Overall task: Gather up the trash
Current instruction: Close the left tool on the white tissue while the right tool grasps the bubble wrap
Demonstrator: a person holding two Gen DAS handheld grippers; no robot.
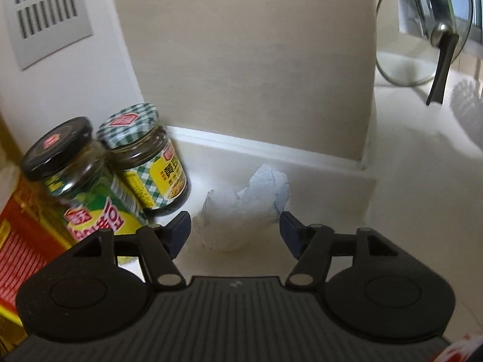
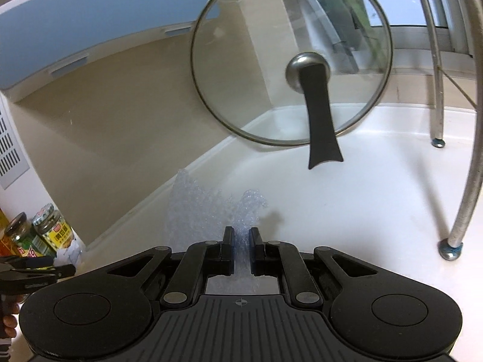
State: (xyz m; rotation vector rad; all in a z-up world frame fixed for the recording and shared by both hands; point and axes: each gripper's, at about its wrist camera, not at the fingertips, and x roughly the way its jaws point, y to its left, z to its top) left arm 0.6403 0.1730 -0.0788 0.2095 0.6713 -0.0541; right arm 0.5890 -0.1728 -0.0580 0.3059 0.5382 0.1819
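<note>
On the white counter, close to the foot of the beige wall, lies a crumpled white paper tissue, its far end tinged pale blue. It sits just ahead of the left gripper, whose blue-padded jaws stand wide apart on either side of its near end without pressing it. Left of the tissue, two sauce jars stand touching each other: a checked-lid jar nearer the wall and a black-lid jar in front of it, with a red and yellow box at the far left edge. Over to the right, the right gripper has its jaws pinched on a scrap of clear bubble wrap, which stands up from between the pads and spreads to the left. Beyond it a glass pot lid with a black handle leans upright against the wall, and the metal legs of a rack stand on the counter at the right. A pale blue range hood hangs at the upper left in the right wrist view.
</note>
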